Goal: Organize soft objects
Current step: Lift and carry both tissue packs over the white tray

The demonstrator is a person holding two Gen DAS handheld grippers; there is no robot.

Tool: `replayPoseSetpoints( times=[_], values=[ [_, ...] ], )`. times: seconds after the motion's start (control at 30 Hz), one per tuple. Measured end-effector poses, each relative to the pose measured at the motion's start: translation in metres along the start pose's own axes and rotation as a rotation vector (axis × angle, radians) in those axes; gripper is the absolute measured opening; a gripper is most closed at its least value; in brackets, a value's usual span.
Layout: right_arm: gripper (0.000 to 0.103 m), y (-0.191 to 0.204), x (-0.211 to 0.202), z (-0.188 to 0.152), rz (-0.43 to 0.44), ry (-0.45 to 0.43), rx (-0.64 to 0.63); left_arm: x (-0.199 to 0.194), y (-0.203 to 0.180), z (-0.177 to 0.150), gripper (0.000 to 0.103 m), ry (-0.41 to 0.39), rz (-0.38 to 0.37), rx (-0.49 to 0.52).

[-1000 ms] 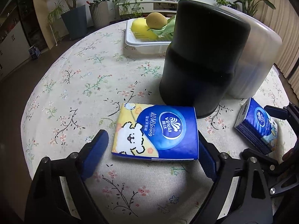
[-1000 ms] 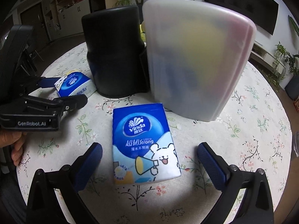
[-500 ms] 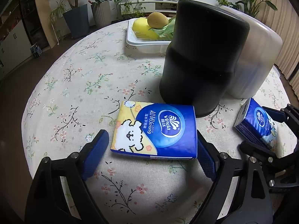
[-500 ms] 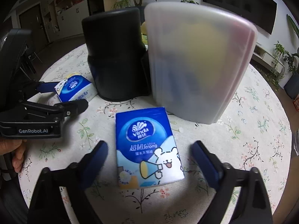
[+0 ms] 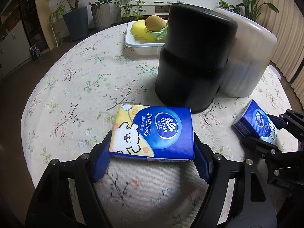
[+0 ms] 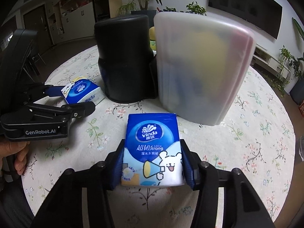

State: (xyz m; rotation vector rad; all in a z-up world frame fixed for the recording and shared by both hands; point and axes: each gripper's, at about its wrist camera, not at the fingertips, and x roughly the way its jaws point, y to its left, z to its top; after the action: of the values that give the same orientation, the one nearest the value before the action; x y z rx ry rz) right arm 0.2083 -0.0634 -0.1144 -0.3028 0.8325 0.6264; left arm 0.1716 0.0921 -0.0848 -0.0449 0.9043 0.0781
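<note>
Jaws on both grippers have just been closing, each with a tissue pack between them. Left gripper (image 5: 152, 153): blue pads touch the short ends of the yellow-and-blue pack (image 5: 153, 133), which lies flat on the cloth; looks like a grasp, no visible squash. Right gripper (image 6: 153, 166): pads sit against both long sides of the blue pack (image 6: 152, 150), near end of it, clamped

Step in hand: double pick, one pack per hand, grip just made, neither pack off the table. Both sit in front of the two bins, the left one just before the black bin (image 5: 195, 57), the right one just before the frosted bin (image 6: 199, 66)

Next move, my guess: lift straight up, clear the rim, drop in. The frosted bin seems to hold coloured things already, too blurred to name. Which pack goes where I can't tell. Packs are soft film over tissue, so they'll give under the pads; the right grip is low on the pack, far end may droop on lift

Surface: round table (image 5: 85, 79) under a cream floral cloth, bins side by side mid-table, white tray (image 5: 140, 45) of yellow fruit and something green behind them. A person's hand (image 6: 13, 157) holds the left gripper at the edge of the right view

Room: living room, potted plants, dark TV on a white wall, low white cabinet, curtains at right
</note>
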Motion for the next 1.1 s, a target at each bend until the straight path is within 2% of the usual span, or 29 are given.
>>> replayPoseSetpoints(
  times=[0.13, 0.33, 0.5, 0.73, 1.1],
  values=[
    [0.055, -0.003, -0.008, -0.009, 0.0, -0.001, 0.012, -0.01, -0.009, -0.008, 0.073, -0.011, 0.003, -0.001],
    [0.055, -0.013, -0.026, -0.023, -0.01, -0.003, 0.037, -0.027, -0.027, -0.026, 0.073, -0.025, -0.036, -0.016],
    [0.055, -0.017, -0.048, -0.03, -0.04, -0.022, 0.037, -0.041, -0.035, -0.029, 0.073, -0.048, -0.051, -0.03],
    [0.055, -0.028, -0.078, -0.029, -0.084, -0.061, 0.044, -0.063, -0.024, -0.009, 0.073, -0.103, -0.026, -0.037],
    [0.055, -0.056, -0.092, -0.01, -0.13, -0.079, 0.039, -0.069, 0.015, 0.045, 0.073, -0.148, 0.019, -0.049]
  ],
)
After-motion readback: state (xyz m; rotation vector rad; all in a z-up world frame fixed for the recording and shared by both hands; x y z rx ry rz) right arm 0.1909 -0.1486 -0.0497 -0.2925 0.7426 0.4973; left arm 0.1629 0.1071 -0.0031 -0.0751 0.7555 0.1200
